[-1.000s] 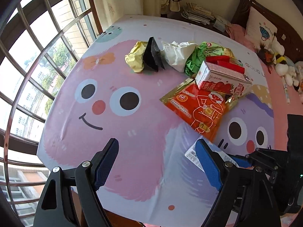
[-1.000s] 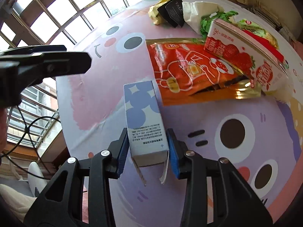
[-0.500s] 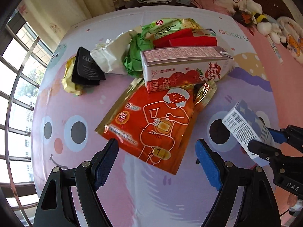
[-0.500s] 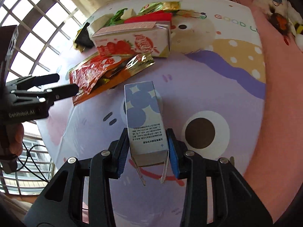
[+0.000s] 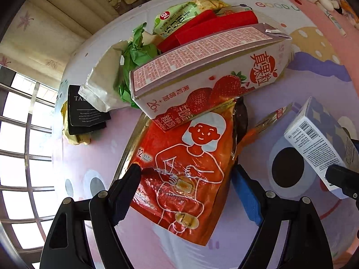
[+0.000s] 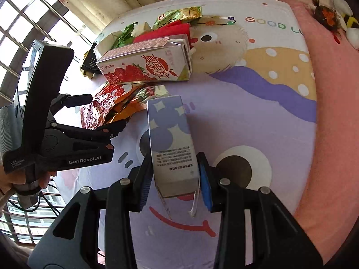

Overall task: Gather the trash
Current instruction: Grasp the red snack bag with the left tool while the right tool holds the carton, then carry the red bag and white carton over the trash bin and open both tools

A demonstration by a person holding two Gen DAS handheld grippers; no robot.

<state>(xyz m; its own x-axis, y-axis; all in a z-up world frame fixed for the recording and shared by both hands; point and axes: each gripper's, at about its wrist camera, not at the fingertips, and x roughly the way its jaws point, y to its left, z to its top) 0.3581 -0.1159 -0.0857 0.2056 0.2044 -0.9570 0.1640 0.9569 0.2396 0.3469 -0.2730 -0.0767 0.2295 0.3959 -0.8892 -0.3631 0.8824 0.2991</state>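
The right gripper (image 6: pixel 174 178) is pinching a small blue-and-white cardboard carton (image 6: pixel 171 140). The left gripper (image 5: pixel 187 180), jaws spread and just closing slightly, is straddling a flat orange-red foil pouch (image 5: pixel 186 172) lying on the cartoon-print sheet (image 6: pixel 258 103).

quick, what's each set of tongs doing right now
Left tongs: open, just been closing a little, straddling the red foil pouch, not gripping it.
Right tongs: shut on the blue-and-white carton.
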